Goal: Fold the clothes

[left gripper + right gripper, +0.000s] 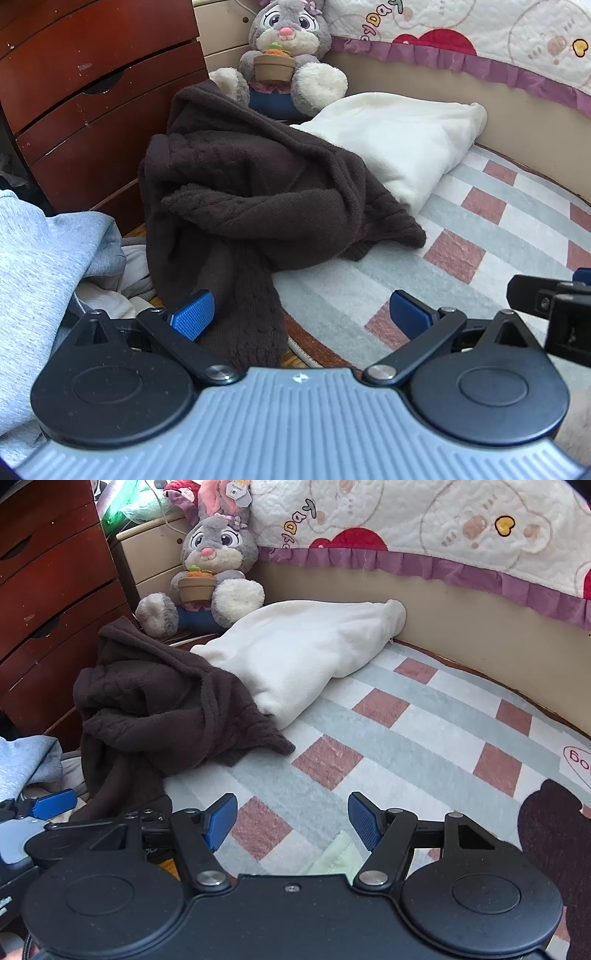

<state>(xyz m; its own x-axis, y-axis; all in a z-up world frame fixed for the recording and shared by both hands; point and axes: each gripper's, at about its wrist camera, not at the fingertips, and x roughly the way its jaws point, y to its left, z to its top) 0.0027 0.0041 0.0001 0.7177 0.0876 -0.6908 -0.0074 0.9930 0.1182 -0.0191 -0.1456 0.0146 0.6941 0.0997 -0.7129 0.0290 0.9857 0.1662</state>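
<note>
The crumpled dark brown knitted sweater [240, 199] lies on the checkered grey and pink rug [480, 236], partly over a folded cream fleece garment [399, 144]. The left claw [301, 314] is spread around its hanging sleeve, and the right claw [293, 821] is spread over bare rug.

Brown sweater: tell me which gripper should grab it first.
Left. The left gripper is open with the brown sweater trailing between its jaws, one pad beside the knit. The right gripper, also open, sits over bare checked rug, farther from the sweater.
</note>
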